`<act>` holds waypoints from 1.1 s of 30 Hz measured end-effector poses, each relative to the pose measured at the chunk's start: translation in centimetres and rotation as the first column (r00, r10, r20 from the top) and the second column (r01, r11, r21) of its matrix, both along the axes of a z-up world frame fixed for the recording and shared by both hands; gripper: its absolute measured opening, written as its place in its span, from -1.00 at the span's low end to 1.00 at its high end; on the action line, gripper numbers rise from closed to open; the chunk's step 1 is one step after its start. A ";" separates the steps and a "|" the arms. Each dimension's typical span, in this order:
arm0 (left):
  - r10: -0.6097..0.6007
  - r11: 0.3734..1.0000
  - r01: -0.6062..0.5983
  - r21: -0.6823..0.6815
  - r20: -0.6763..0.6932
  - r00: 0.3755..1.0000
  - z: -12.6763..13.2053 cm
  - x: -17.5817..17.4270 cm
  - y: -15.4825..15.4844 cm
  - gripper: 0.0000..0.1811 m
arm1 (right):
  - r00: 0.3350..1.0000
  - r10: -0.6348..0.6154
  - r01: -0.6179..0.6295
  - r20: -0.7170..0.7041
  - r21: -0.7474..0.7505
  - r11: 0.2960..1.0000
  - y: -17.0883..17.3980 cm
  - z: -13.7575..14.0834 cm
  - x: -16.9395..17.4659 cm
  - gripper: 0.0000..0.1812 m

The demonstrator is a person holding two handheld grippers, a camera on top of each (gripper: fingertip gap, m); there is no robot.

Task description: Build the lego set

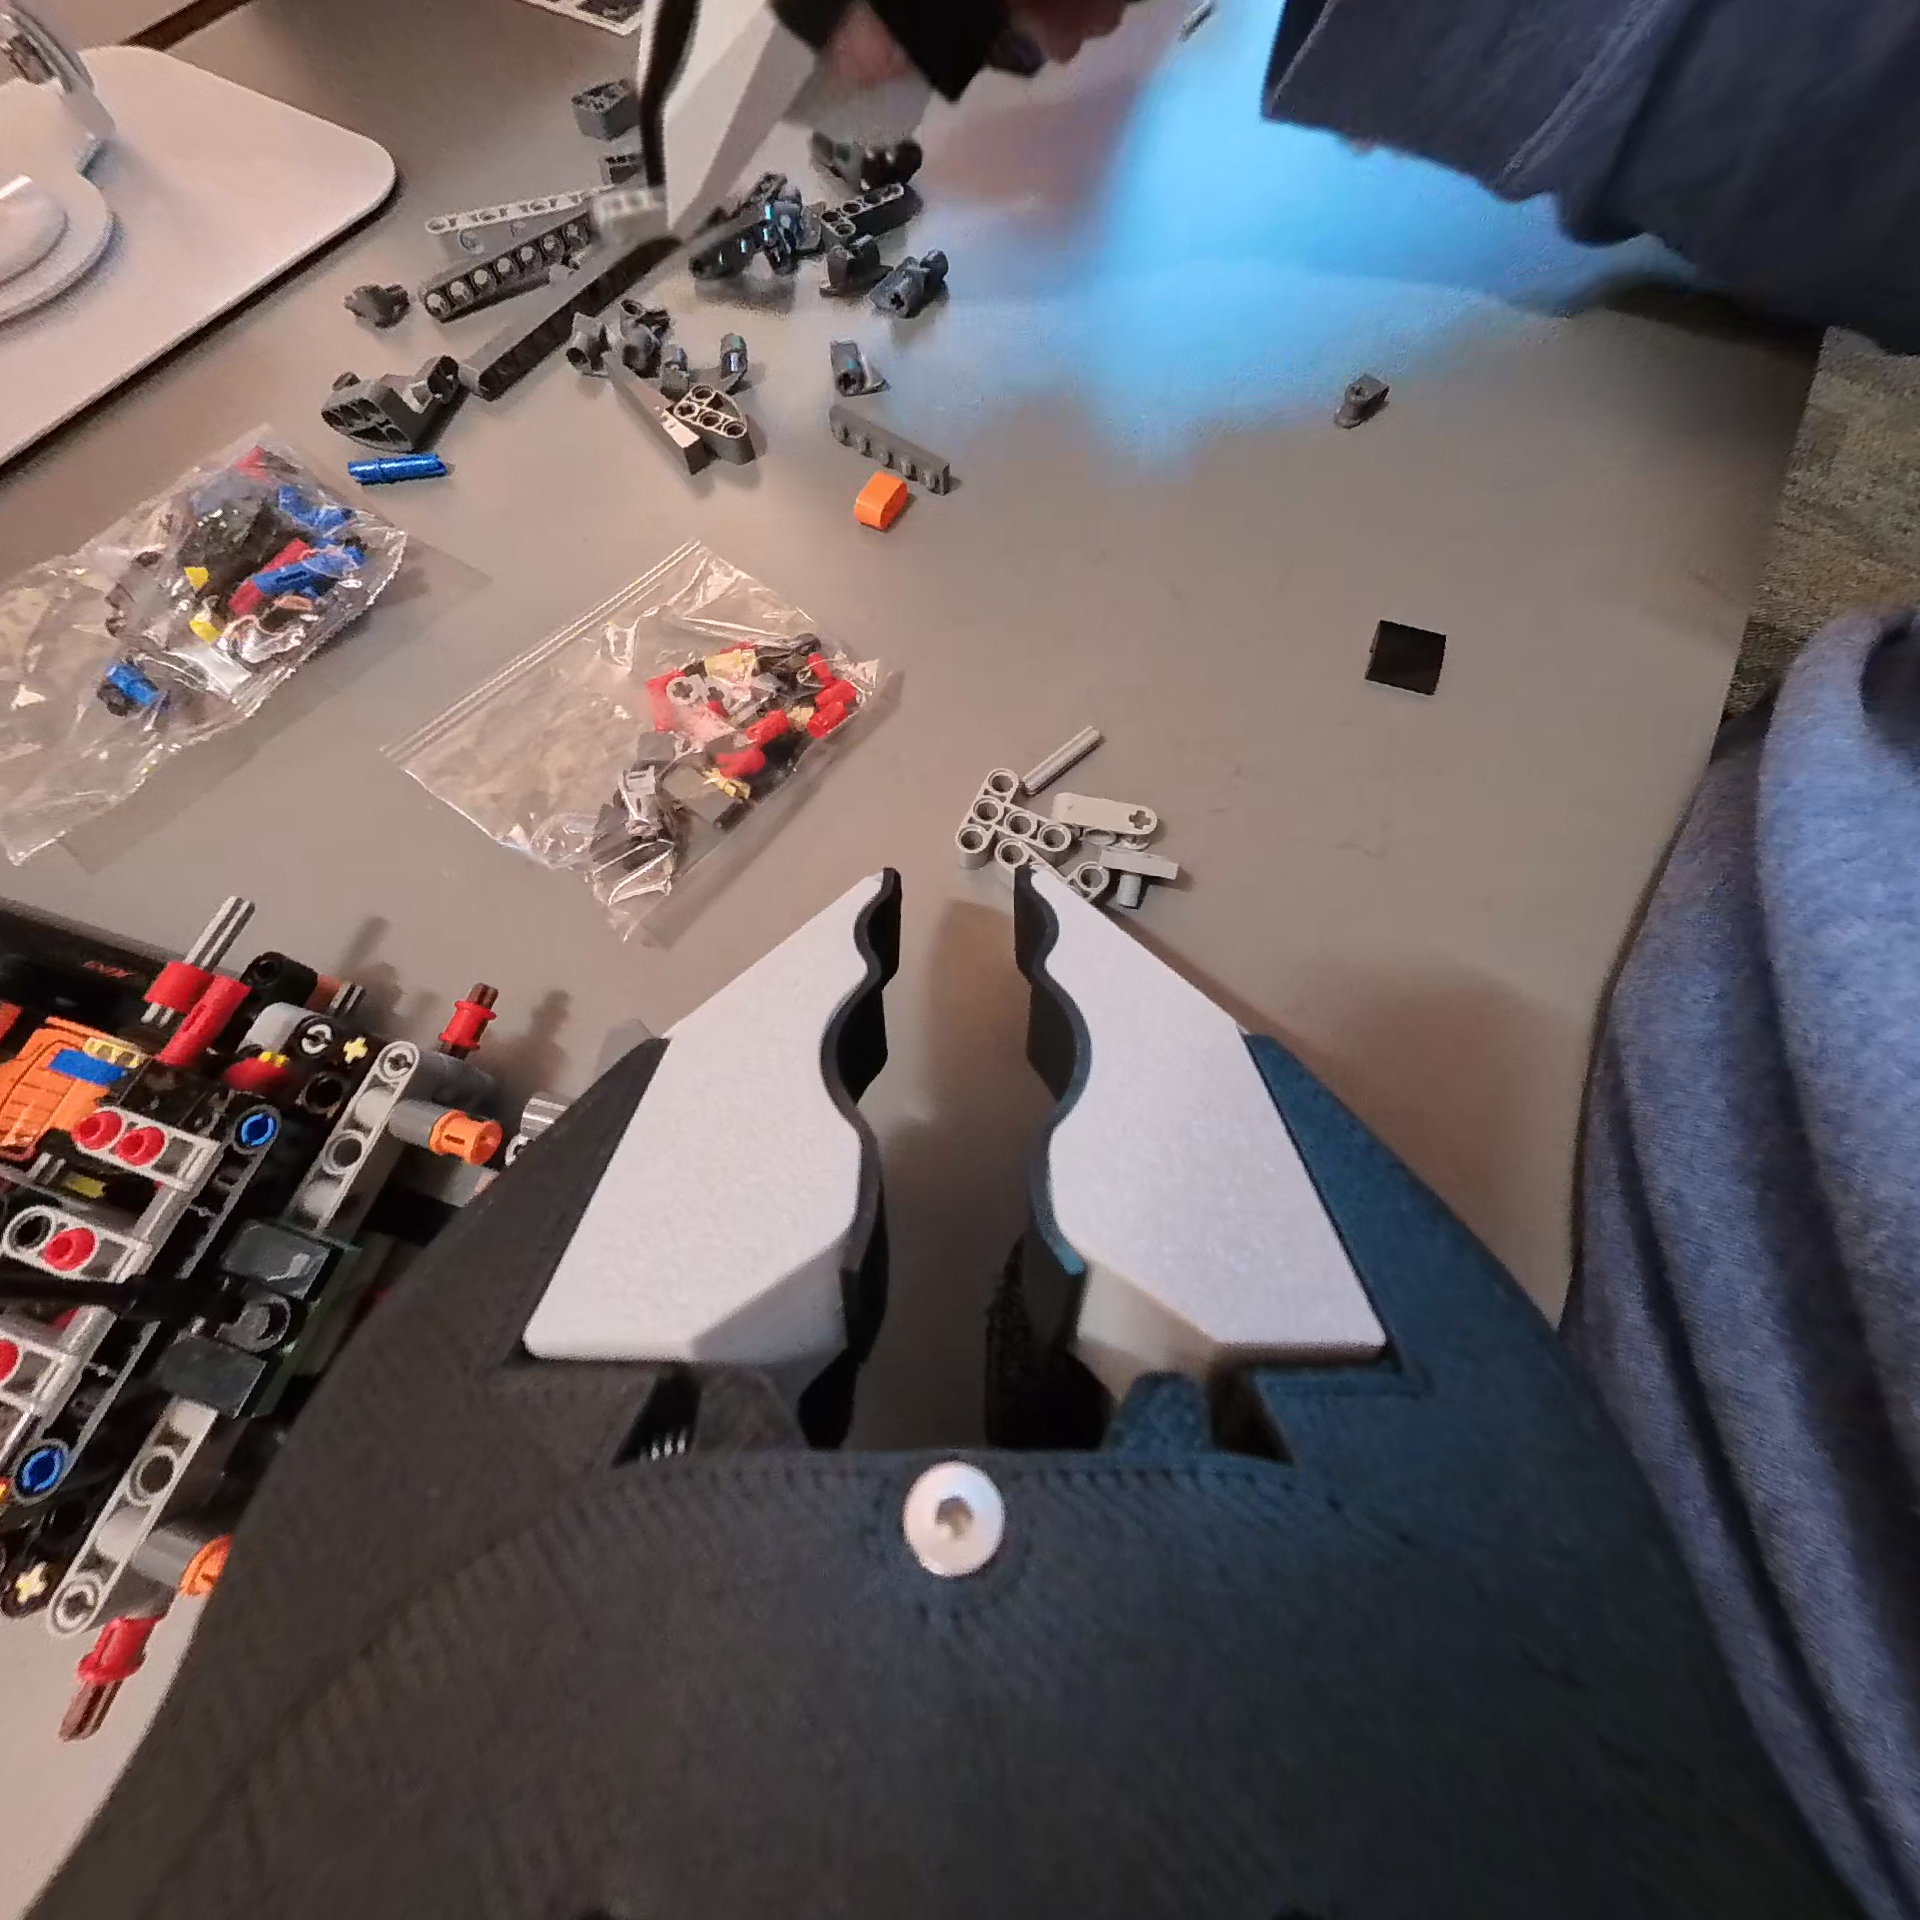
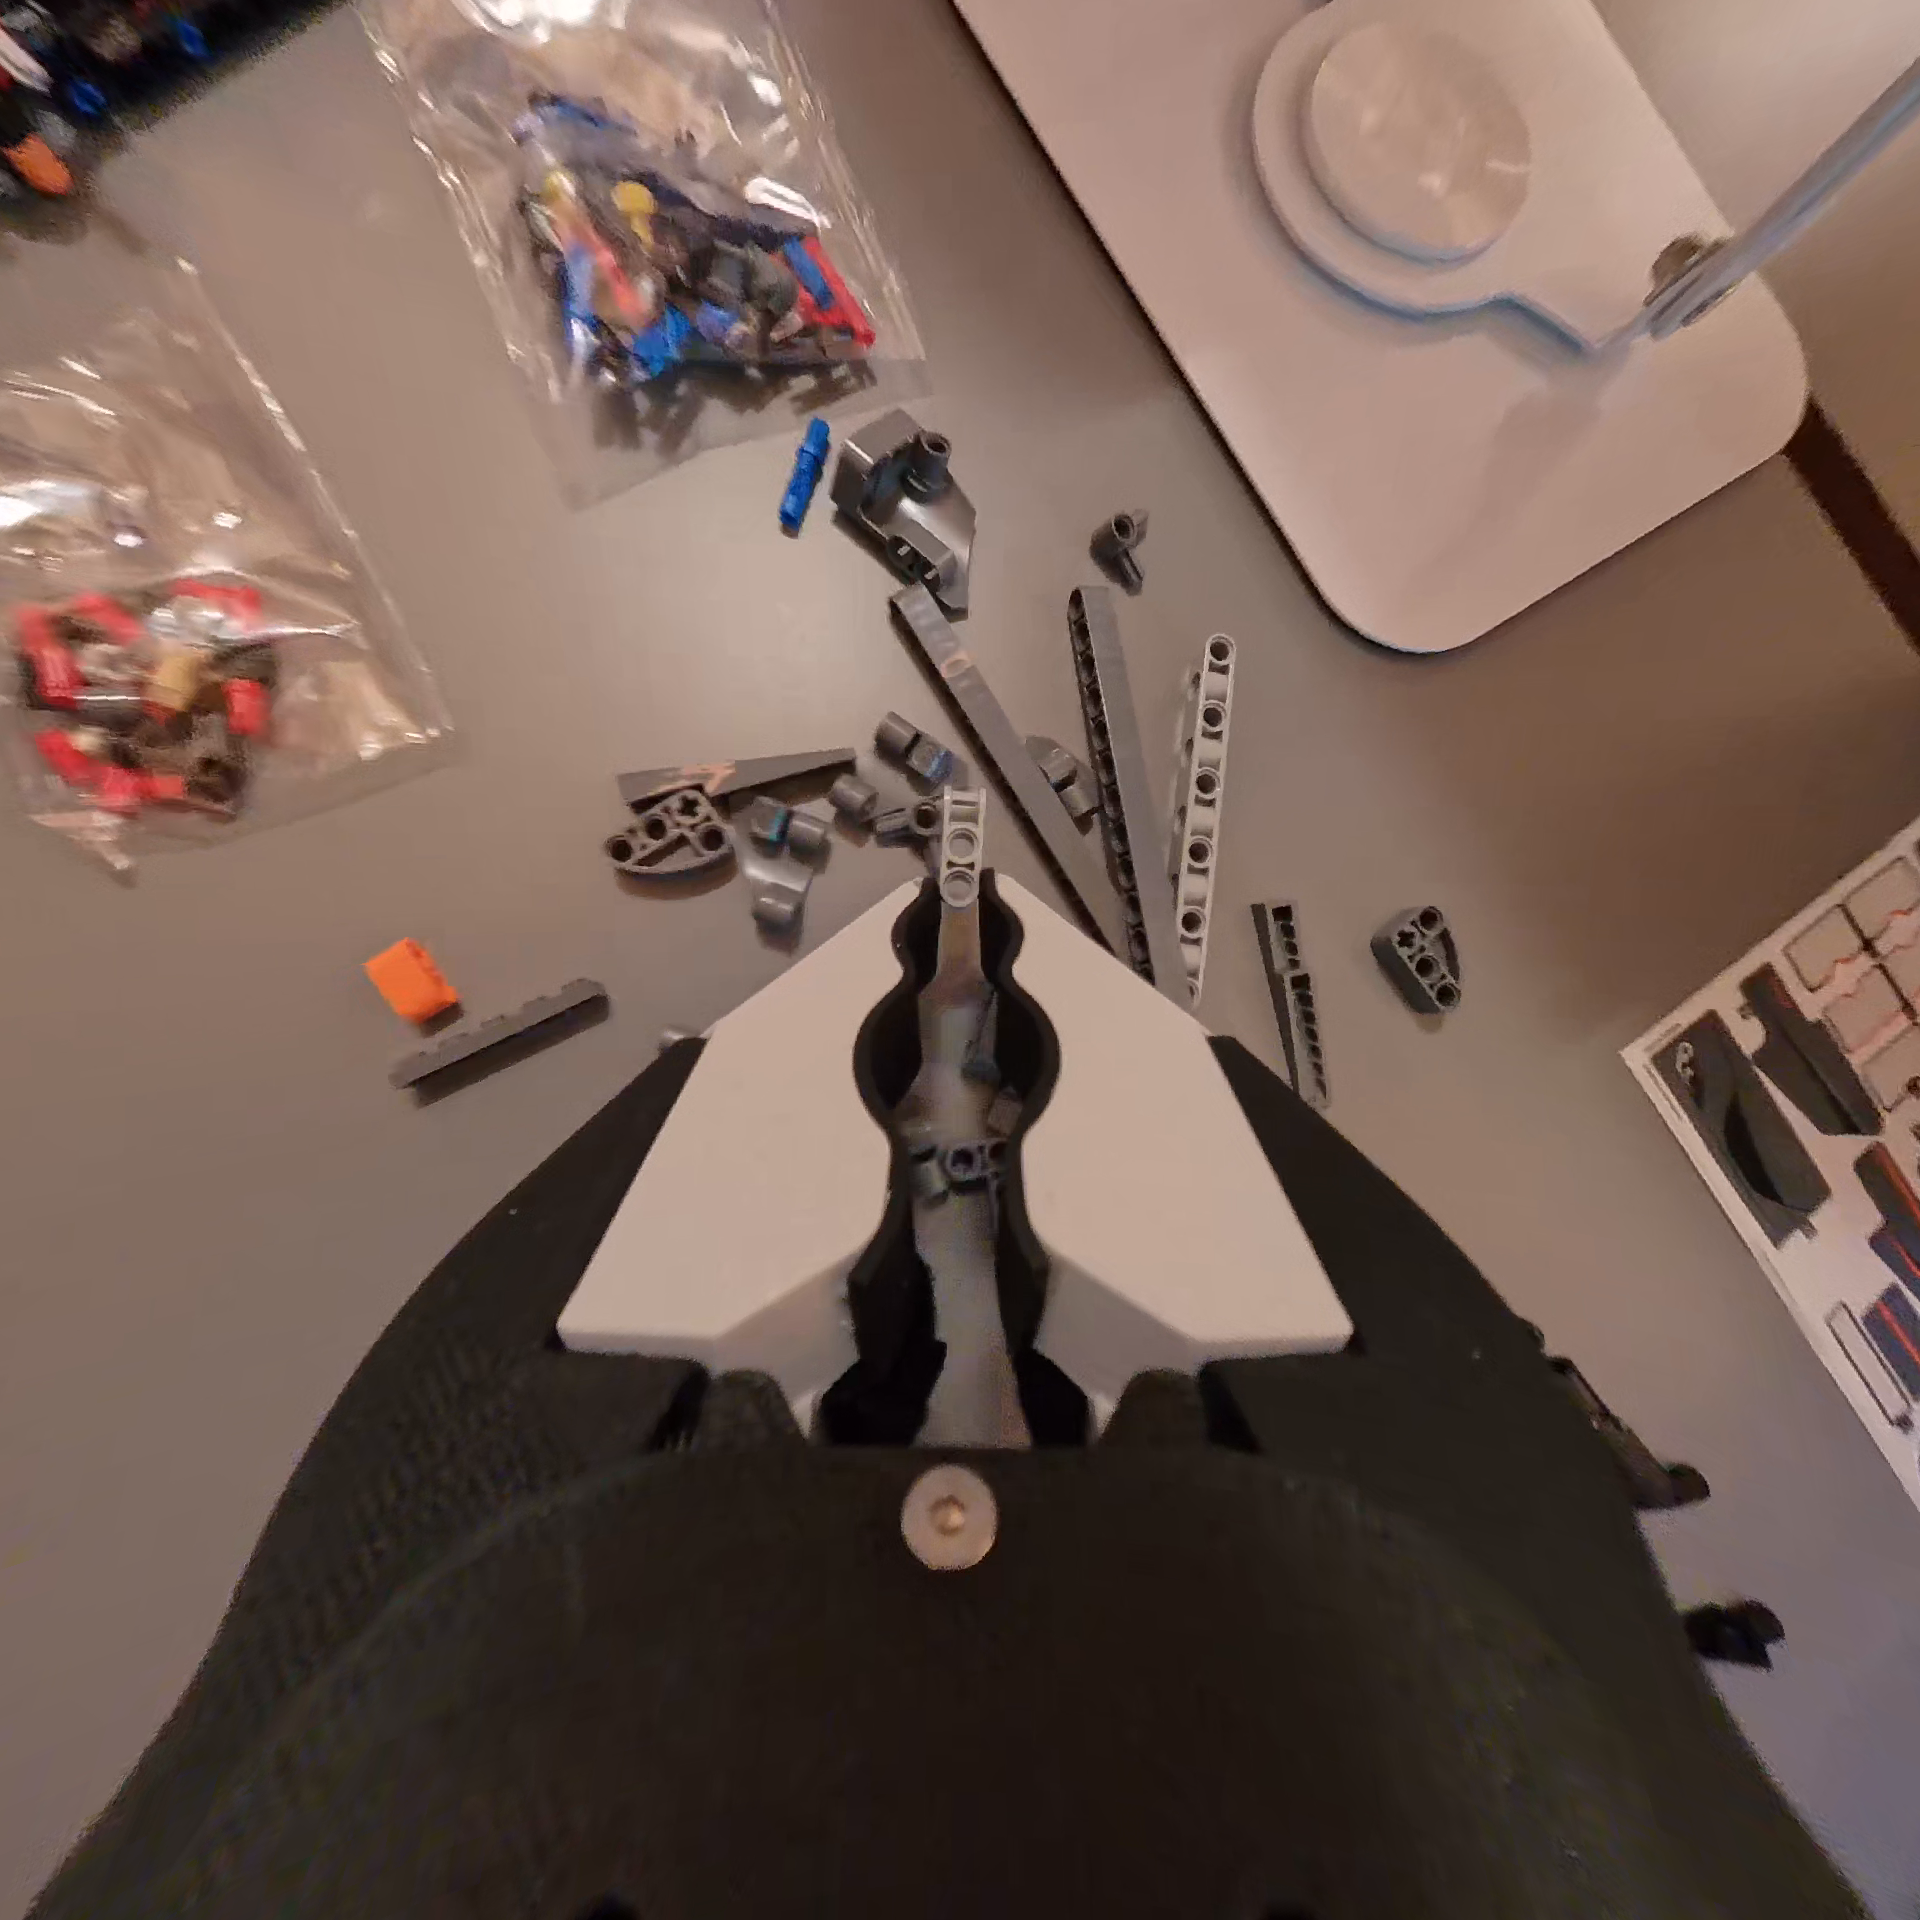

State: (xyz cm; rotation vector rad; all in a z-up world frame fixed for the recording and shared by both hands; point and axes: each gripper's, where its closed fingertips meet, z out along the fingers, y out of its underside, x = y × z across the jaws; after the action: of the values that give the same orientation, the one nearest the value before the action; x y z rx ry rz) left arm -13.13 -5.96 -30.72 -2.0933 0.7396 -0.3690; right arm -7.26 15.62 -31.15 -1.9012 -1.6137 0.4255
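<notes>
The lego set lies spread over the grey worktop [image 1: 1195, 582]: a part-built model [image 1: 156, 1174] in black, grey, red and orange at the left edge of the left wrist view, two clear bags of small parts [image 1: 665, 748] beside it, and a scatter of dark grey loose pieces [image 2: 935, 748] farther off. A thin light grey beam [image 2: 962, 831] stands pinched at the tip of the right gripper [image 2: 961, 888], whose fingers are closed on its lower end while the holed upper end pokes out ahead. The left gripper [image 1: 956, 904] hovers low over the worktop with its fingers a little apart and nothing between them, just short of a small cluster of light grey pieces [image 1: 1060, 831].

These parts are likely light, hard and rigid plastic, so they should not deform, but smooth faces and a narrow hold make the beam prone to twist or slip. It looks best gripped across its flat sides, near the middle. The bags are soft and slippery, poor to grasp. The model is probably the heaviest item, and its protruding pins [image 1: 468, 1023] could pop off, so hold its solid frame
</notes>
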 end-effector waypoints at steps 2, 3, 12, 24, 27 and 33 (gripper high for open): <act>-0.001 1.000 0.001 0.001 0.002 1.000 0.0 0.0 0.0 -0.79 | 1.000 0.014 -0.014 -0.028 0.001 1.000 -1.4 1.5 0.1 -0.95; -0.002 1.000 0.002 0.001 0.003 1.000 0.0 0.0 0.0 -0.79 | 0.999 0.032 -0.032 -0.038 -0.011 0.999 -2.6 2.0 0.1 -0.94; -0.015 1.000 0.015 0.021 -0.003 1.000 0.6 0.5 -0.3 -0.79 | 0.956 0.293 -0.288 0.004 -0.178 0.941 -16.2 -0.2 -0.3 -0.95; -0.016 0.998 0.018 0.054 -0.024 1.000 1.7 0.6 -0.8 -0.80 | 0.958 0.288 -0.278 0.007 -0.241 0.930 -18.9 -1.5 -0.3 -0.87; -0.015 0.998 0.017 0.055 -0.027 1.000 1.7 0.6 -0.8 -0.81 | 0.956 0.294 -0.280 0.024 -0.241 0.929 -19.5 -2.0 -0.1 -0.90; -0.019 0.998 0.021 0.054 -0.033 0.999 1.6 0.7 -0.9 -0.81 | 0.951 0.309 -0.300 0.000 -0.237 0.924 -20.5 -1.4 -0.4 -0.83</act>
State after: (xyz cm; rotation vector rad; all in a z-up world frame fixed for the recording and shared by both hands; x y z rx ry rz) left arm -12.47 -6.84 -29.12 -2.0466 0.7819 -0.3227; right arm -7.69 -4.89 -32.52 -1.8333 -1.9679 0.7431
